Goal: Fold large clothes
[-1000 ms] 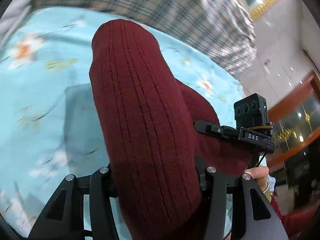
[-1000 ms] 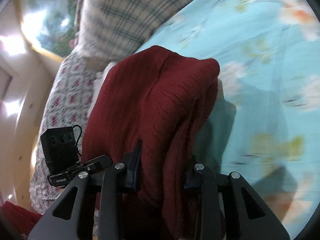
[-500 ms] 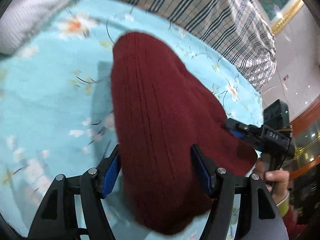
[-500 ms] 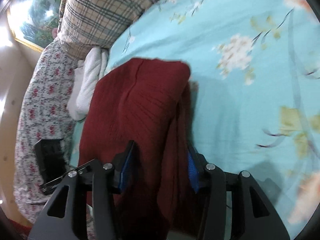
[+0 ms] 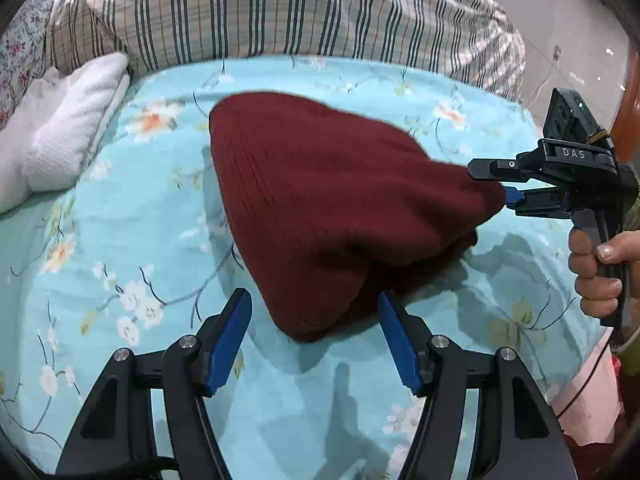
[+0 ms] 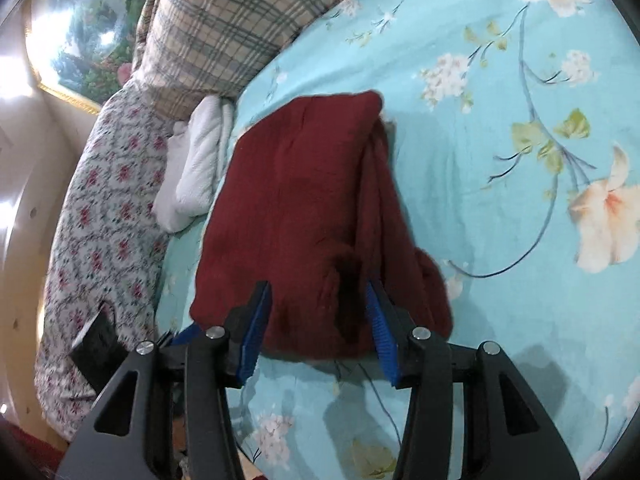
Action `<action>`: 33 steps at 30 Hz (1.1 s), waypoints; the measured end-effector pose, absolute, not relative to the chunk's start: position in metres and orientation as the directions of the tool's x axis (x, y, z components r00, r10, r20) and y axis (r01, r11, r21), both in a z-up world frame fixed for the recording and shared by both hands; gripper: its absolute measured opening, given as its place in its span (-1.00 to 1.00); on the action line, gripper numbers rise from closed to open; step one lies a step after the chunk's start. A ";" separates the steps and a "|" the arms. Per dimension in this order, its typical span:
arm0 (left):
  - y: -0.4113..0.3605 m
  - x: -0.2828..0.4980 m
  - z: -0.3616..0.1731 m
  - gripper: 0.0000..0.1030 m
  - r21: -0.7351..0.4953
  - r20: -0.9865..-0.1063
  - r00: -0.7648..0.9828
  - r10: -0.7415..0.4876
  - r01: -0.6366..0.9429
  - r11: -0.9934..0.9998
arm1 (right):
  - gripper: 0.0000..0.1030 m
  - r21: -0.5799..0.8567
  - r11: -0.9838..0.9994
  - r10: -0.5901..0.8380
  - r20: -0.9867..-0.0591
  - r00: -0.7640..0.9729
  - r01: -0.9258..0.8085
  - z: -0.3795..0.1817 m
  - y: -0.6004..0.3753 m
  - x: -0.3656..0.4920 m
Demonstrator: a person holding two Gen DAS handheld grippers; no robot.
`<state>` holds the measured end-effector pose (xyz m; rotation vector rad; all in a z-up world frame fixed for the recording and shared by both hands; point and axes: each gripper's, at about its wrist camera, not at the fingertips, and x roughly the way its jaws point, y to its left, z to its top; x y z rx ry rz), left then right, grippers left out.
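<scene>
A folded dark red knitted garment point(image 5: 336, 208) lies on a bed covered by a light blue floral sheet point(image 5: 120, 240). It forms a thick, rounded bundle with ribbed knit on top.

The left gripper point(image 5: 316, 320) stands open just short of the garment's near corner. Both blue pads point(image 5: 228, 340) are clear of the cloth, and sheet shows between each pad and the knit.

The right gripper point(image 6: 320, 312) sits at the garment's opposite end. Its jaws stand partly apart with the knit edge between them; the cloth lies against the right-hand pad, but whether the pads press on it cannot be told. In the left wrist view the fingers reach the bundle's right tip, and a hand point(image 5: 596, 268) grips the tool's handle.

No containers are in view. At the head of the bed lie a striped pillow point(image 5: 280, 12), a white folded towel point(image 5: 68, 136) beside it, and a floral-patterned quilt point(image 6: 100, 216) along the edge.
</scene>
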<state>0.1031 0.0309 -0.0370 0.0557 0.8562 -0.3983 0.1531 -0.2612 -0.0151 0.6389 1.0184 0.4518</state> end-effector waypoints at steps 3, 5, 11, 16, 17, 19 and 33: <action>0.034 0.108 -0.033 0.30 -0.102 -0.737 0.593 -0.325 0.377 0.920 | -0.04 0.678 0.732 0.620 -0.621 0.480 -0.067 -0.004 -0.268 0.152; 0.029 0.116 -0.042 0.30 -0.075 -0.748 0.590 -0.303 0.379 0.922 | -0.04 0.690 0.721 0.636 -0.627 0.450 -0.059 -0.006 -0.267 0.155; 0.011 0.122 -0.066 -0.12 0.042 -0.769 0.605 -0.205 0.368 0.929 | -0.05 0.712 0.702 0.662 -0.639 0.392 -0.024 -0.028 -0.244 0.158; 0.021 0.118 -0.051 -0.55 0.045 -0.722 0.664 -0.194 0.326 0.944 | -0.82 0.740 0.668 0.702 -0.593 0.393 -0.077 -0.019 -0.237 0.162; 0.020 0.114 -0.046 -0.58 0.065 -0.707 0.681 -0.190 0.330 0.942 | -0.82 0.759 0.643 0.721 -0.553 0.418 -0.107 -0.011 -0.241 0.159; 0.015 0.108 -0.045 -0.60 0.100 -0.697 0.692 -0.188 0.354 0.930 | -0.83 0.757 0.633 0.725 -0.505 0.469 -0.163 0.007 -0.253 0.150; 0.042 0.099 -0.033 -0.50 -0.068 -0.751 0.544 -0.376 0.502 0.862 | -0.54 0.576 0.815 0.542 -0.727 0.422 -0.053 -0.028 -0.276 0.143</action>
